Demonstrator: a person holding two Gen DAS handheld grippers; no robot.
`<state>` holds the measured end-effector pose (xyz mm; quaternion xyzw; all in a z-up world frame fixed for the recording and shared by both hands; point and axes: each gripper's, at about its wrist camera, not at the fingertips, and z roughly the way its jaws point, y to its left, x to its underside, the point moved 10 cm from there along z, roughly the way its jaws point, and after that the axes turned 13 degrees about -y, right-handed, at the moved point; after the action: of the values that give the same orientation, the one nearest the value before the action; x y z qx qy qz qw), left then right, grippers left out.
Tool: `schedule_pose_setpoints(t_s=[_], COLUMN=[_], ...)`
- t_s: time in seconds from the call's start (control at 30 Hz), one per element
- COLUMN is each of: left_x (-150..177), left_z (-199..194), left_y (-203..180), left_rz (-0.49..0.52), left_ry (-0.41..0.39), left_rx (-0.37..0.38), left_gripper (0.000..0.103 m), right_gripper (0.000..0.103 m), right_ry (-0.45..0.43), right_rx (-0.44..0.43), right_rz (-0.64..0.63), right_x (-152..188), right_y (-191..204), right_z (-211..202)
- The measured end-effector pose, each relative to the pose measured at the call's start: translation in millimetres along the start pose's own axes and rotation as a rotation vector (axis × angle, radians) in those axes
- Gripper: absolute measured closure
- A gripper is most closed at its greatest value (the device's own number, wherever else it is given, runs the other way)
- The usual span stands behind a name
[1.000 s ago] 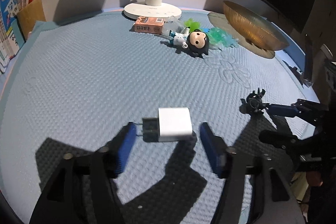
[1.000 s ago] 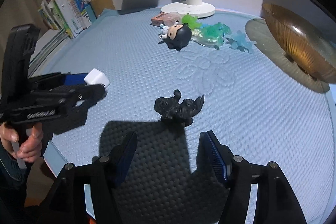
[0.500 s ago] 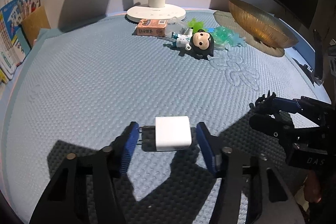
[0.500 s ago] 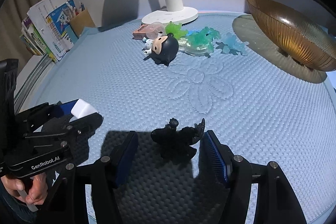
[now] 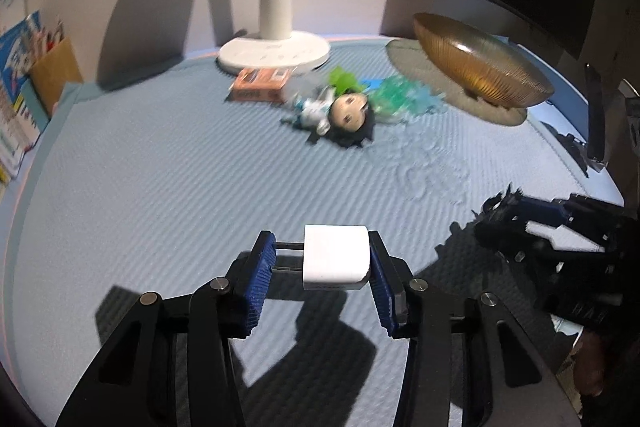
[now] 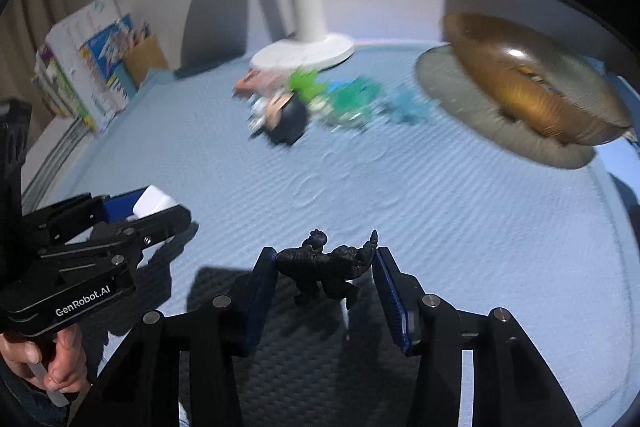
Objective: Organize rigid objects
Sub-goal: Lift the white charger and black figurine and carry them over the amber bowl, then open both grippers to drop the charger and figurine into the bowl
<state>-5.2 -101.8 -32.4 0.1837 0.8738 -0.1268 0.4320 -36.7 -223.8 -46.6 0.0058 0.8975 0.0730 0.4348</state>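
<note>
Left gripper was closing on the white charger; right gripper was closing on the black dinosaur figure, both just above the blue mat. Advice: confirm firm pad contact before carrying toward the amber bowl.

I am in a room at home, at a desk with a soft blue mat on it. A white lamp stands at the back by the wall, with a gold bowl to one side and books and a brown pencil box at the other. Toys lie near the lamp, like a big-headed doll and some green toys, so it looks like a place to play and study.
</note>
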Motion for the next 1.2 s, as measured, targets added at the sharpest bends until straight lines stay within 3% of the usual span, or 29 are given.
schedule_pose_setpoints(t_s=[0.17, 0.37, 0.5, 0.73, 1.03, 1.07, 1.1, 1.2], left_x=[-51, -160, -203, -187, -171, -173, -176, -190], left_z=[8, 24, 60, 142, 161, 160, 156, 136], left_y=[-30, -97, -138, -177, -190, -189, -187, -178], left_rz=[0.067, 0.158, 0.123, 0.117, 0.121, 0.121, 0.119, 0.102], left_ry=[-0.055, -0.19, -0.162, -0.023, 0.006, 0.0, -0.014, -0.069], left_rx=[0.049, 0.155, 0.245, 0.246, 0.246, 0.239, 0.224, 0.225], left_gripper=[0.061, 0.061, 0.061, 0.061, 0.059, 0.046, 0.027, 0.022], right_gripper=[0.055, 0.055, 0.055, 0.055, 0.053, 0.05, 0.039, 0.036], right_ry=[-0.092, -0.164, -0.131, 0.025, 0.094, 0.087, 0.076, 0.001], right_rx=[0.118, 0.339, 0.409, 0.465, 0.541, 0.54, 0.54, 0.556], right_rz=[0.055, 0.163, 0.191, 0.164, 0.116, 0.117, 0.119, 0.115], right_x=[-48, -127, -158, -139, -119, -120, -122, -138], right_y=[-68, -182, -232, -268, -280, -279, -279, -275], right_z=[-32, -69, -61, -12, 2, 1, -1, -20])
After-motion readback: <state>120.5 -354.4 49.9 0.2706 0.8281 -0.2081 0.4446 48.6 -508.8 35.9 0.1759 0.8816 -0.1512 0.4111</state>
